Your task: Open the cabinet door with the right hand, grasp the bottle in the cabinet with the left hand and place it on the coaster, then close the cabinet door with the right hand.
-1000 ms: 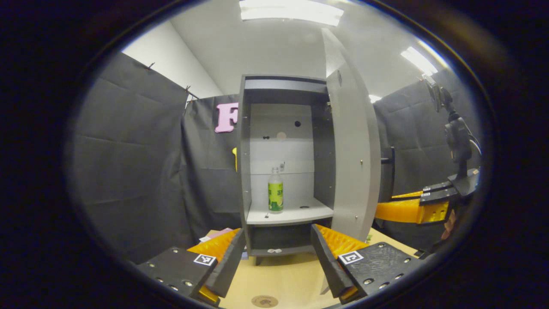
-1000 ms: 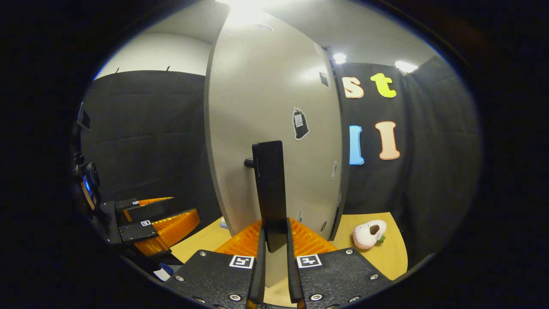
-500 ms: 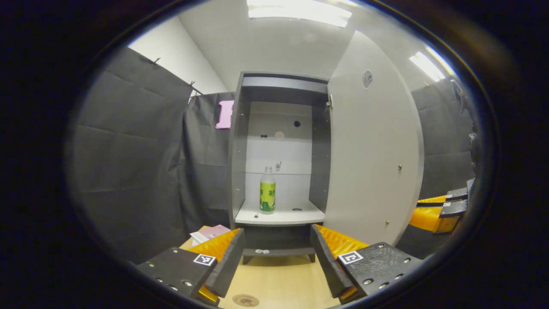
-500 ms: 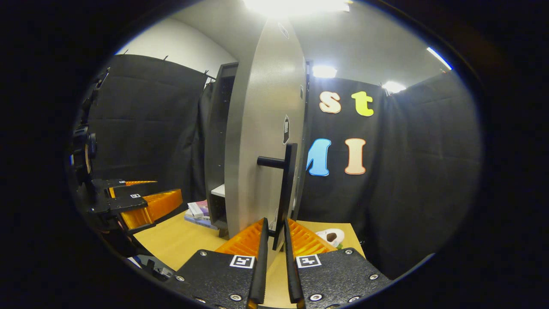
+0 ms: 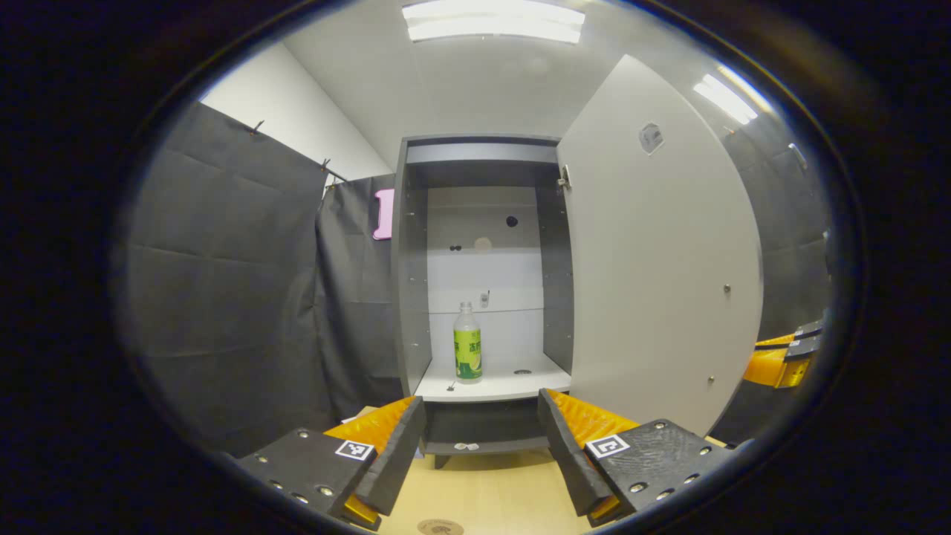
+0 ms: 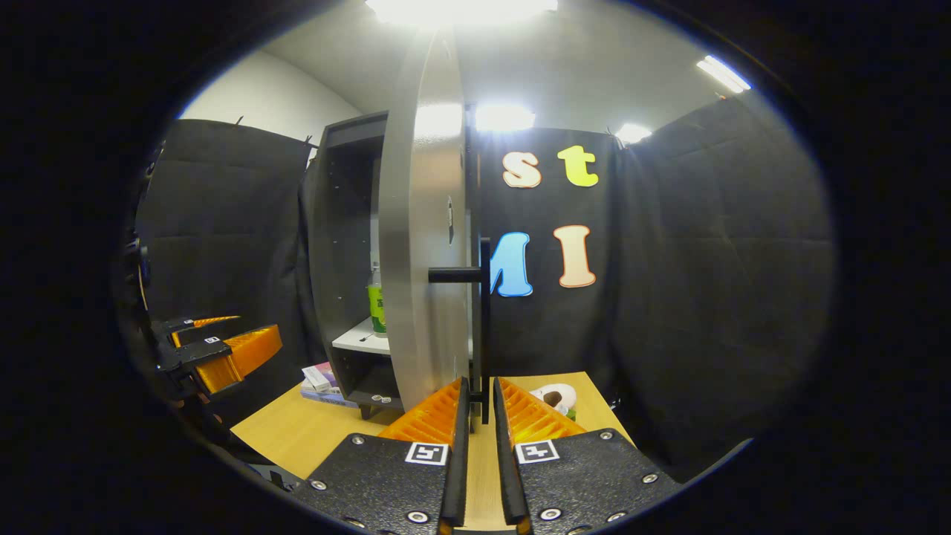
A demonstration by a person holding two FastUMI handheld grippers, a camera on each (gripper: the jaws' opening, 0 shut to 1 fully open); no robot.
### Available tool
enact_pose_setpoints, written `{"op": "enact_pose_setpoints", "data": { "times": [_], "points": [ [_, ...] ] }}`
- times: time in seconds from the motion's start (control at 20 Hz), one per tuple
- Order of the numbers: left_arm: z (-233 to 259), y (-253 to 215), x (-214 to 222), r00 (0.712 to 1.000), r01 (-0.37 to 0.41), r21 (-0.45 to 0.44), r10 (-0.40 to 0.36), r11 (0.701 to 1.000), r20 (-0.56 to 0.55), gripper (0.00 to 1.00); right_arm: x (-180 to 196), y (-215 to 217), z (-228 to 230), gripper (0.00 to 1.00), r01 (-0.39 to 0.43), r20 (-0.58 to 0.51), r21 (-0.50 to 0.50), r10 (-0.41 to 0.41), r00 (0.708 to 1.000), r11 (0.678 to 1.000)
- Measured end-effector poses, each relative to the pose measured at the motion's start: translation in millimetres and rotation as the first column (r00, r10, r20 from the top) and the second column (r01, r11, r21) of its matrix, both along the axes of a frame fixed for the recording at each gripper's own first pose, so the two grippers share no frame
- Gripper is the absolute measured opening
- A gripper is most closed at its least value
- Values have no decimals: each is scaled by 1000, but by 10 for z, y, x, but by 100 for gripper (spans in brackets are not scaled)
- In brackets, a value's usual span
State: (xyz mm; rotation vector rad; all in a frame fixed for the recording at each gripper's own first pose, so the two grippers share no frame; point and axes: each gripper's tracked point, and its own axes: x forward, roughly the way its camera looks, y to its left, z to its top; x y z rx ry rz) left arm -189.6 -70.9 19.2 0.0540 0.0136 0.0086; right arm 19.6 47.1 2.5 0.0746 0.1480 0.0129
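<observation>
Bottle (image 5: 467,344) stands upright at twelve o'clock before the spread left gripper (image 5: 481,446); right gripper (image 6: 476,453) pinches the door handle (image 6: 484,327).

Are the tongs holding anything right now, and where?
The right tongs pinch the bottom end of the black bar handle on the grey cabinet door. The left tongs are open and hold nothing.

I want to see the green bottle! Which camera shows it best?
The left gripper view: the bottle stands whole and upright on the cabinet shelf. The right gripper view shows just a sliver of it behind the open door.
</observation>
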Motion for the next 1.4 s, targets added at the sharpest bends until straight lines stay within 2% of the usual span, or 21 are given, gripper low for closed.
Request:
{"op": "enact_pose_setpoints", "data": {
  "times": [0.1,0.2,0.25,0.3,0.35,0.4,0.45,0.5,0.55,0.6,0.75,0.8,0.85,0.9,0.95,1.05,1.1,1.2,1.25,1.4],
  "points": [
    [0,3,49,1000,-5,25,5,1000,-2,87,-4,105,2,20,-31,0,44,31,1000,999],
    [-3,-56,47,1000,-3,43,3,999,1,88,-17,133,22,23,-49,12,46,49,999,998],
    [-5,-82,60,1000,-1,44,0,999,7,92,-3,61,39,28,-43,22,28,43,999,999],
    [2,-62,95,1000,3,40,-4,999,8,92,6,-19,41,34,-27,32,-1,27,999,1000],
    [3,-60,164,1000,6,38,-6,999,9,87,10,-73,48,45,-10,44,-20,11,999,1000],
    [-17,-19,332,1000,5,37,-5,999,4,92,17,-112,59,52,2,54,-25,-1,999,1000],
    [-33,13,512,1000,6,31,-6,1000,0,92,19,-147,68,63,24,64,-24,-22,998,999],
    [-73,21,741,1000,10,25,-10,1000,-4,88,19,-229,108,70,63,86,-25,-60,994,998],
    [-124,48,930,1000,9,24,-9,1000,-4,92,35,-333,170,91,109,121,-24,-106,987,994],
    [-191,80,1125,1000,7,29,-7,1000,-2,88,48,-441,242,94,156,162,-18,-151,975,988],
    [-309,105,1668,1000,20,40,-20,999,-12,88,43,-747,325,95,295,226,42,-297,928,955],
    [-346,114,1852,1000,23,37,-22,999,-11,88,28,-811,286,95,332,214,65,-339,916,941],
    [-360,125,2023,1000,28,39,-27,999,-10,83,1,-869,240,94,368,195,81,-377,905,926],
    [-390,132,2191,1000,30,41,-29,999,-8,88,-9,-916,198,94,404,177,93,-415,893,910],
    [-426,132,2350,999,39,46,-39,998,-10,85,-13,-961,161,94,437,163,105,-449,879,893],
    [-478,154,2633,999,54,58,-53,997,-11,88,-67,-1063,103,95,504,137,125,-518,845,855],
    [-491,174,2765,998,63,60,-63,996,-8,92,-74,-1080,69,95,528,123,133,-543,831,839],
    [-514,192,3036,997,80,74,-80,994,2,92,-42,-1078,-15,95,557,94,124,-569,817,821],
    [-517,208,3178,996,86,83,-87,993,8,88,-38,-1089,-52,95,573,87,104,-581,809,813],
    [-527,199,3479,994,104,68,-105,992,12,87,-15,-1093,-109,95,600,79,65,-603,794,798]
  ]
}}
